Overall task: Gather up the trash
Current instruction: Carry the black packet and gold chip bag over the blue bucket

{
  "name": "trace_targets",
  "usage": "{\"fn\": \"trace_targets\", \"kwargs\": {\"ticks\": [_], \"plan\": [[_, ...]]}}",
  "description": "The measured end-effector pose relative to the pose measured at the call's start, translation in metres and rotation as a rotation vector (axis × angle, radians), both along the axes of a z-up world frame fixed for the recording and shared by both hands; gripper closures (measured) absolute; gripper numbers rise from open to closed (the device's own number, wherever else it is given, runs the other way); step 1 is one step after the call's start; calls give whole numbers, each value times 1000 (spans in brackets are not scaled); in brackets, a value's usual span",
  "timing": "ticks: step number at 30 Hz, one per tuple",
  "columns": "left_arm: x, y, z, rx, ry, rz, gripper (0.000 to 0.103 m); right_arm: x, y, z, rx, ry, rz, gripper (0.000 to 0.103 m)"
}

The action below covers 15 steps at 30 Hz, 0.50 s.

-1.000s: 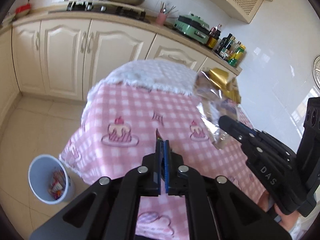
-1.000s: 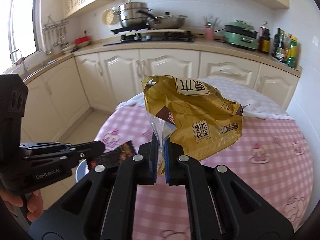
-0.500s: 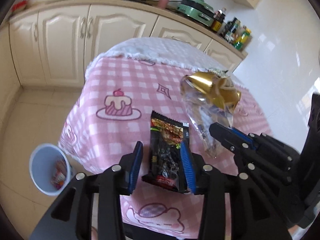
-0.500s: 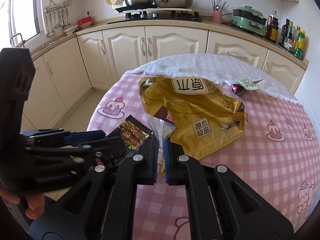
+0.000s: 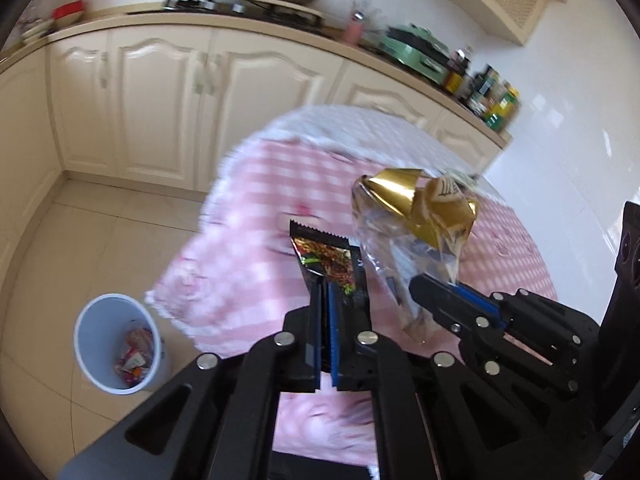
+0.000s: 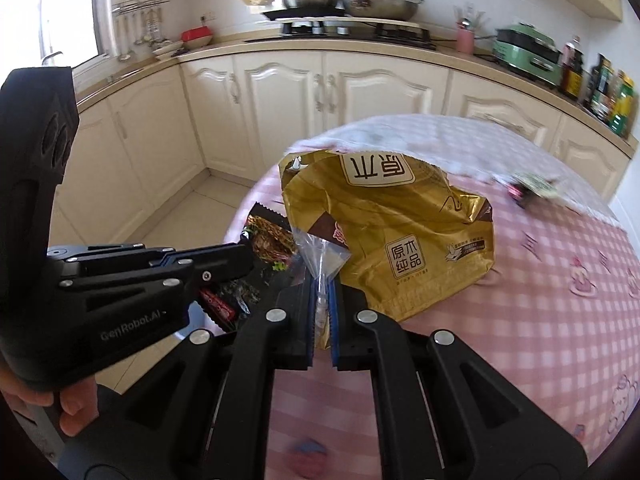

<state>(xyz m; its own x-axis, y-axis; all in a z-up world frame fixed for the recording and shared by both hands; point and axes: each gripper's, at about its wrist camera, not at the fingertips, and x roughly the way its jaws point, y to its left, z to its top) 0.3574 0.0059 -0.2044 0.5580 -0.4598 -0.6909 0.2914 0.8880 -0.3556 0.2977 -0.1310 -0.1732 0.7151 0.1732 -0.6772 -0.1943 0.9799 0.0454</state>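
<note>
Trash is in both your grippers: through the left wrist camera, your left gripper (image 5: 326, 300) has its jaws clamped on a dark snack wrapper (image 5: 332, 264) above the table (image 5: 248, 280), so carry it next over the bin (image 5: 116, 344) on the floor. Through the right wrist camera, your right gripper (image 6: 322, 300) has its jaws pinched on the clear corner of the gold bag (image 6: 392, 236), which needs the same trip.

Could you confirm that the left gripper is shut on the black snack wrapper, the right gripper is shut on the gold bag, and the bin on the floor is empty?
Not quite: the bin already holds wrappers, as the left wrist view shows. The rest stands: left gripper shut on the black snack wrapper, right gripper shut on the gold bag.
</note>
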Motion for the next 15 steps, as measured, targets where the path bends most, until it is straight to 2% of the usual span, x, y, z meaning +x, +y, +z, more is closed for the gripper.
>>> {"fn": "trace_targets", "kwargs": {"ticks": [5,8,11,15], "plan": [[-4,71,-1,-4,-4,129,101,13,53,4,7,-13,104,97],[-7,122,-12,-5,18,223,101,23,97,-1,12,-6,184,97],[-7,174,-33,-4,63,321,101,35,145,-12,10,13,263,97],[-1,231,-68,-1,129,423,101,54,208,-43,7,75,359,97]]}}
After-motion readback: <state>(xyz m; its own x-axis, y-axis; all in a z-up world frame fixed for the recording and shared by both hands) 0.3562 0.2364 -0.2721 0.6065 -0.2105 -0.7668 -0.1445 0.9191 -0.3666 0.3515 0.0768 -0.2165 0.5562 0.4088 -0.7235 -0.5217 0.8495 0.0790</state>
